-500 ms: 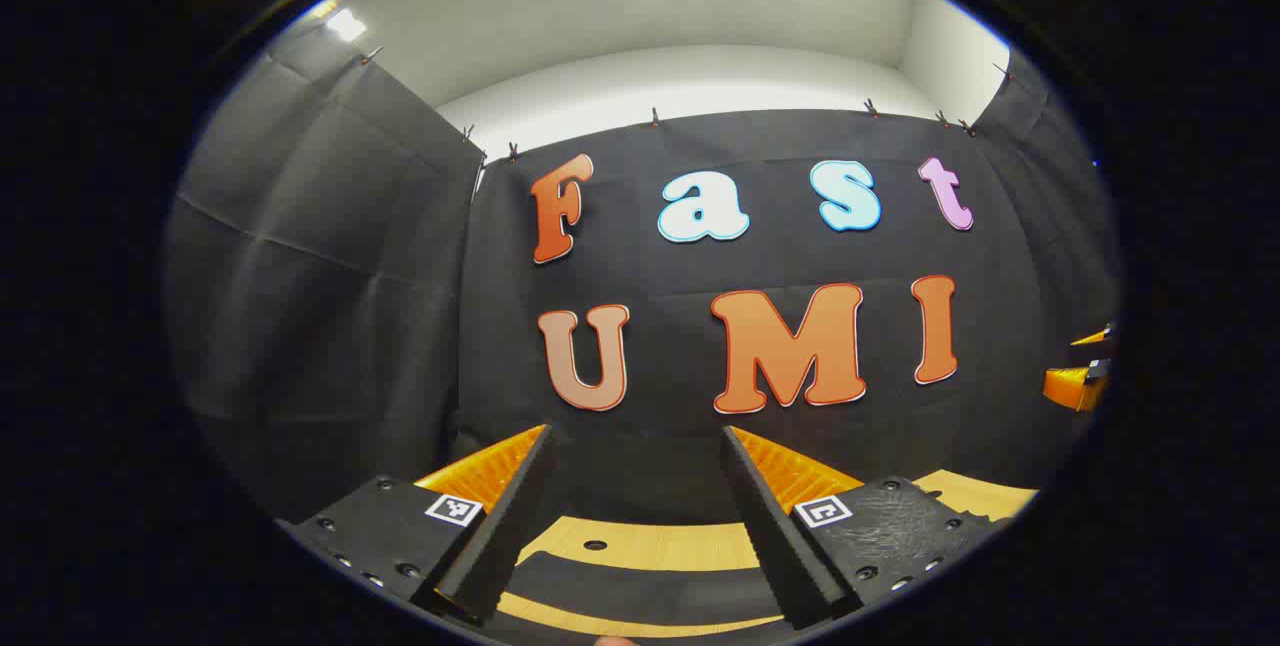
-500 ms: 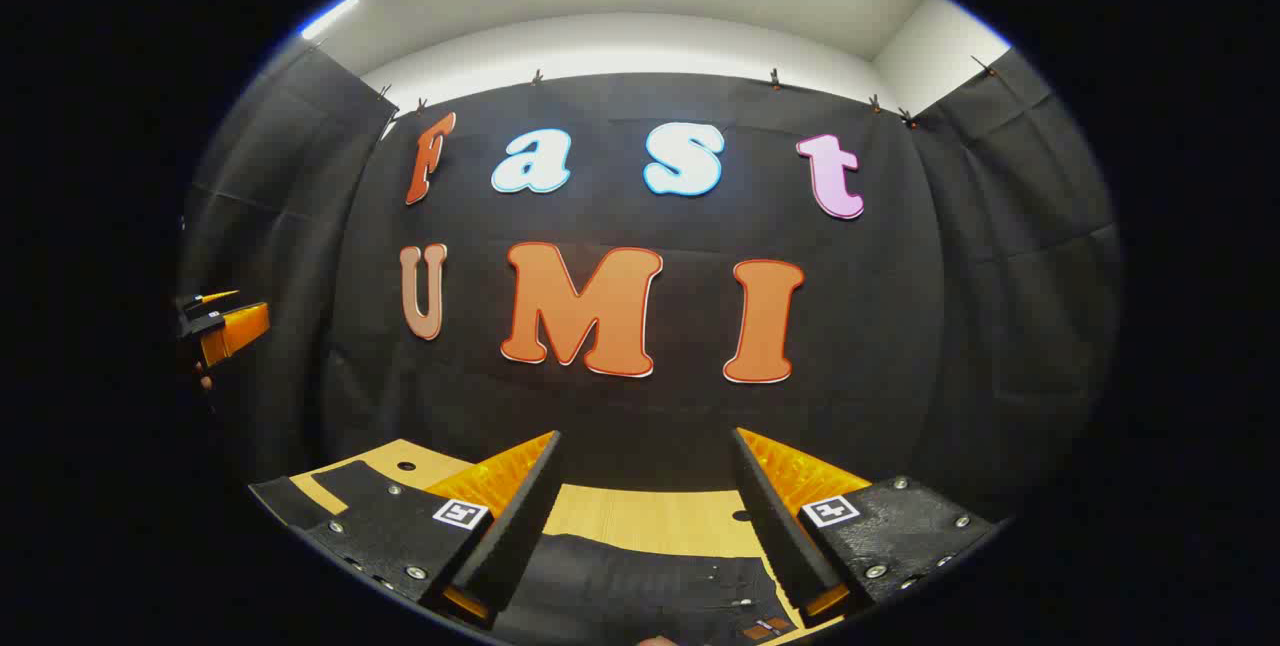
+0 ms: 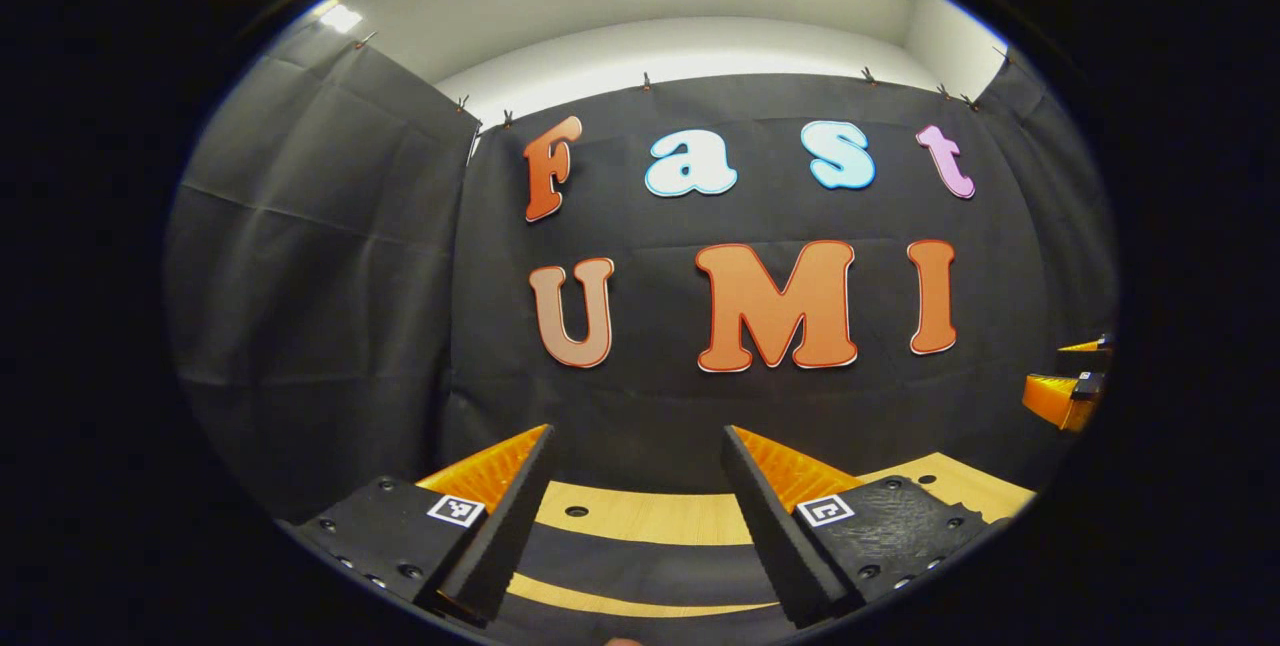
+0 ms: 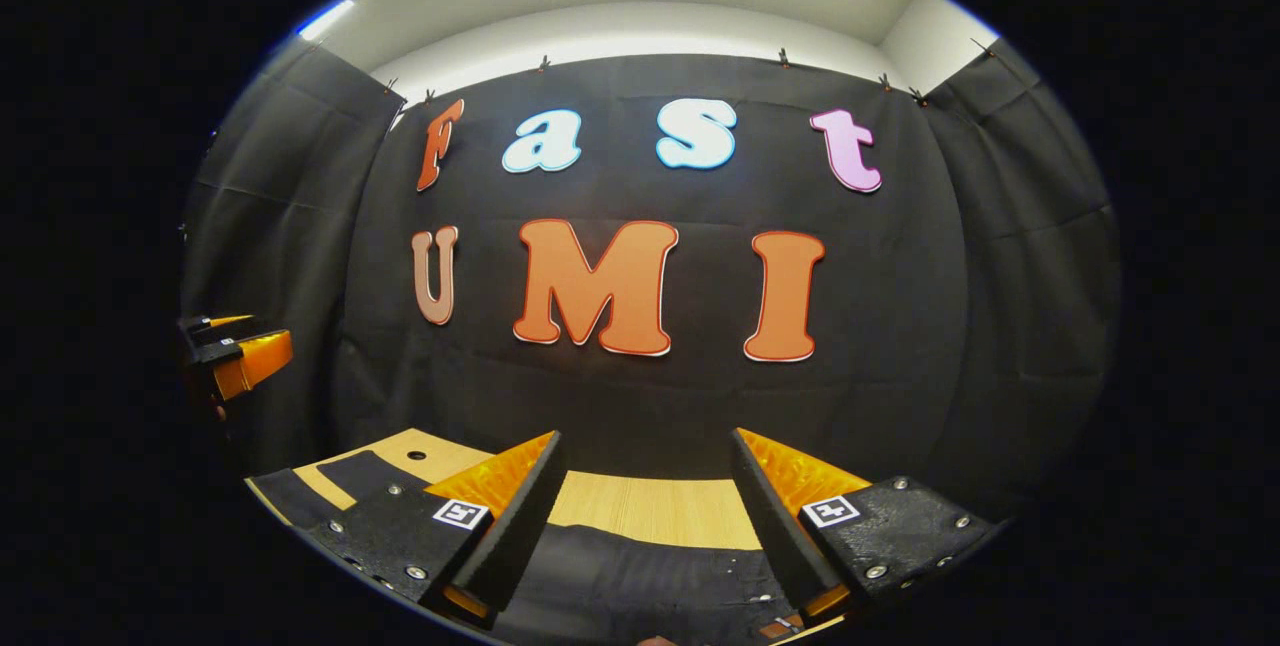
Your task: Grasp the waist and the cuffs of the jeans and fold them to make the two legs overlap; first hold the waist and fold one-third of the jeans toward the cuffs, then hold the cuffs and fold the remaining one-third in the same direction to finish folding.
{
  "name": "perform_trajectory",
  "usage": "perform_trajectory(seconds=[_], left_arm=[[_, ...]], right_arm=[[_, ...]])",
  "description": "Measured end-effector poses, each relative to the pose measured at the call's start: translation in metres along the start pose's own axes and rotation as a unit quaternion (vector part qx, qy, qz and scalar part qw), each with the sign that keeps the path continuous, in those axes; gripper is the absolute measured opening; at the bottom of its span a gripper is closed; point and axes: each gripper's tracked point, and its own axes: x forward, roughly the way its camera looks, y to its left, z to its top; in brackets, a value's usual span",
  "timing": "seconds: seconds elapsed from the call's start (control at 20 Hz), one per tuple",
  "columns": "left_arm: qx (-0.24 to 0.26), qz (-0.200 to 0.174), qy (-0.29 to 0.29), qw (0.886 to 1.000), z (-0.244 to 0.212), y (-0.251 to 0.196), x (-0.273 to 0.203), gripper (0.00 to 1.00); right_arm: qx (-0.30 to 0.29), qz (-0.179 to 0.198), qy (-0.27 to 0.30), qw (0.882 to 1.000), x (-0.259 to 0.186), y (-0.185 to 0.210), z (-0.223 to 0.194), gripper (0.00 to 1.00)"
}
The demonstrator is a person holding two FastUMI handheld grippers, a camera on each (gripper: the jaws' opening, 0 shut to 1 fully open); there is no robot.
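We see both tools spread open, gripping nothing: left tool (image 3: 635, 516) and right tool (image 4: 645, 516) above dark jeans (image 4: 640, 576) on the wooden surface (image 4: 650, 506), bottom of frame.

Both views low over table (image 3: 650, 518), facing wall (image 4: 650, 396)
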Motion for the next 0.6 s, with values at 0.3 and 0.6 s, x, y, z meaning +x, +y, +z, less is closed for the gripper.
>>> perform_trajectory(seconds=[0.3,0.6], left_arm=[[0.008,0.031,0.027,0.999,-0.019,0.015,0.004,0.99],[0.034,0.079,0.079,0.993,-0.06,0.059,0.008,1.0]], right_arm=[[0.02,-0.015,0.036,0.999,0.006,-0.029,-0.029,0.98],[0.027,-0.023,0.107,0.994,0.008,-0.041,-0.072,0.98]])
